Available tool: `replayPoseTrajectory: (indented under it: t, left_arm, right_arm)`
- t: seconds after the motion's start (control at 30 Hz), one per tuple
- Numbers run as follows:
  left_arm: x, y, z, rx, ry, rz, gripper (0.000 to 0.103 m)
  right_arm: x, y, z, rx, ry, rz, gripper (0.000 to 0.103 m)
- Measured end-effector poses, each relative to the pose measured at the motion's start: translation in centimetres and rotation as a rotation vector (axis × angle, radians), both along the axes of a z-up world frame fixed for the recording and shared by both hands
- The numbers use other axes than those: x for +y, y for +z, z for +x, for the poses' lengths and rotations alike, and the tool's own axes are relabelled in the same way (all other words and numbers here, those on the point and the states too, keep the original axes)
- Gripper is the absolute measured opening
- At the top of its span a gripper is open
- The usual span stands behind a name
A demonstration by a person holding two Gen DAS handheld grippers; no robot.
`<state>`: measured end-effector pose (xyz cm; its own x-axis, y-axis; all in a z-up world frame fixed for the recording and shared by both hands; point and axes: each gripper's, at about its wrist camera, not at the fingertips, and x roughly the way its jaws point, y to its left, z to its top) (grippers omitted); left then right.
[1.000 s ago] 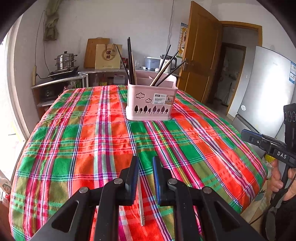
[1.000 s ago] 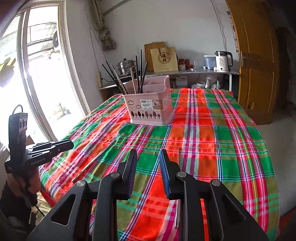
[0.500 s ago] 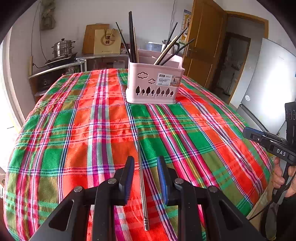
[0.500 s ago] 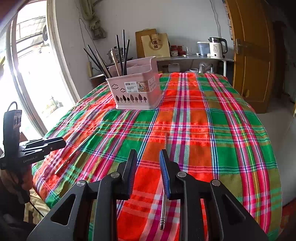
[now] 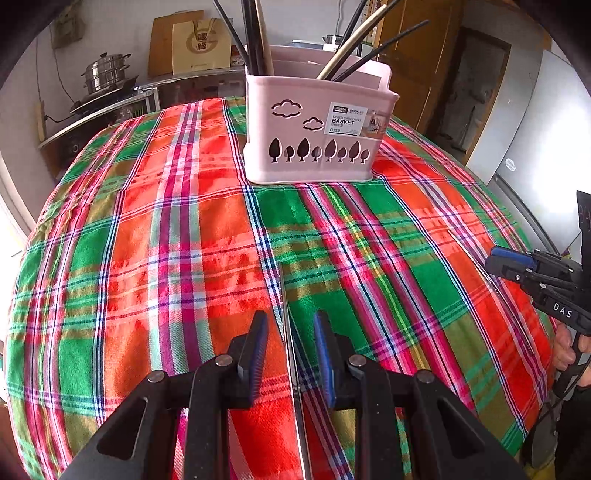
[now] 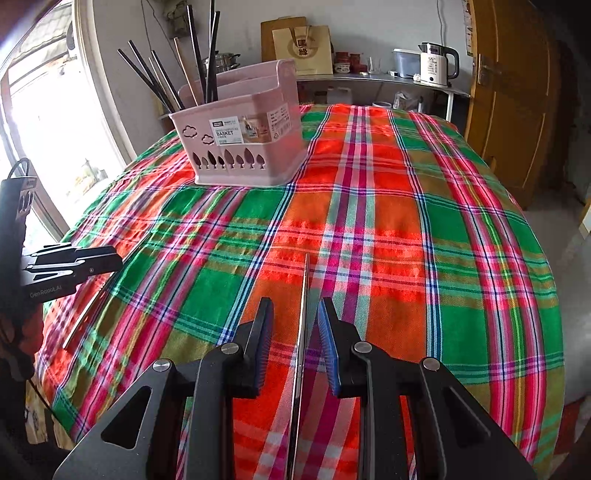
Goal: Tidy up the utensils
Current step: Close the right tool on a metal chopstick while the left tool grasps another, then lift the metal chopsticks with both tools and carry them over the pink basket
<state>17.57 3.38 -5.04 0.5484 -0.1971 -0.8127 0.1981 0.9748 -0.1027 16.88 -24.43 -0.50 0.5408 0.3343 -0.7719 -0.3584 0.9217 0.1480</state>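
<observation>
Left gripper (image 5: 290,354): jaws parted a moderate way, straddling a metal chopstick (image 5: 291,354) that lies flat on the cloth; pads not touching it. Right gripper (image 6: 295,345): the same, jaws apart either side of a second metal chopstick (image 6: 301,325), nothing clamped.

Pink chopstick basket (image 5: 314,129): upright farther along the table, well apart from both grippers; label reads "BASKET". Holds several dark chopsticks (image 5: 255,33) and a lighter wooden pair, all leaning.

Progress, judged: most pieces already stowed; two loose chopsticks left on the cloth, neither yet gripped or lifted.

Surface: table under a red, green and pink plaid tablecloth (image 5: 147,240), slightly rumpled.

Room: steel steamer pot (image 5: 105,72) on a side counter, paper bag (image 6: 303,46), white electric kettle (image 6: 437,64), wooden door (image 6: 517,92), window (image 6: 40,122).
</observation>
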Motion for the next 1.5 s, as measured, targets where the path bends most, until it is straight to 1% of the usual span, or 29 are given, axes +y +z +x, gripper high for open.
replayPoseTrajectory:
  t: [0.3, 0.47, 0.53, 0.67, 0.73, 0.8, 0.9, 1.07, 1.17, 1.27, 1.5]
  left_arm:
    - [-0.8, -0.7, 2.2, 0.032, -0.008, 0.026, 0.025]
    - [-1.4, -0.8, 2.5, 0.019, -0.004, 0.054, 0.024]
    - [-1.6, -0.8, 2.6, 0.015, -0.005, 0.07, 0.022]
    - [-2.0, -0.8, 2.8, 0.012, -0.006, 0.089, 0.017]
    - [-2.1, -0.8, 2.9, 0.009, -0.002, 0.095, 0.014]
    - [-2.3, -0.8, 2.9, 0.006, 0.001, 0.101, 0.008]
    - [-2.5, -0.8, 2.8, 0.003, 0.002, 0.107, 0.004]
    - [-2.5, -0.7, 3.0, 0.01, 0.007, 0.098, 0.004]
    - [-2.1, -0.3, 3.1, 0.007, 0.009, 0.067, 0.004]
    - [-2.0, 0.4, 3.1, -0.008, 0.006, 0.055, 0.004]
    - [-1.7, 3.4, 2.9, -0.069, -0.004, 0.035, 0.004]
  right_arm:
    - [0.7, -0.9, 2.2, 0.029, 0.01, -0.033, 0.026]
    - [1.3, -1.4, 3.3, 0.047, 0.014, -0.053, 0.026]
    - [1.6, -1.4, 3.5, 0.047, 0.018, -0.063, 0.025]
    - [2.2, -1.5, 3.9, 0.044, 0.022, -0.091, 0.02]
    - [2.5, -1.5, 3.9, 0.04, 0.023, -0.108, 0.016]
    - [2.7, -1.5, 3.8, 0.04, 0.029, -0.116, 0.01]
    - [3.1, -1.4, 3.6, 0.036, 0.042, -0.133, 0.004]
    - [3.1, -1.4, 3.7, 0.044, 0.045, -0.124, 0.004]
    - [3.1, -1.0, 3.6, 0.041, 0.051, -0.097, 0.004]
    - [3.1, -0.2, 3.4, 0.026, 0.057, -0.075, 0.004]
    - [3.5, 2.8, 3.4, -0.043, 0.07, -0.039, 0.004]
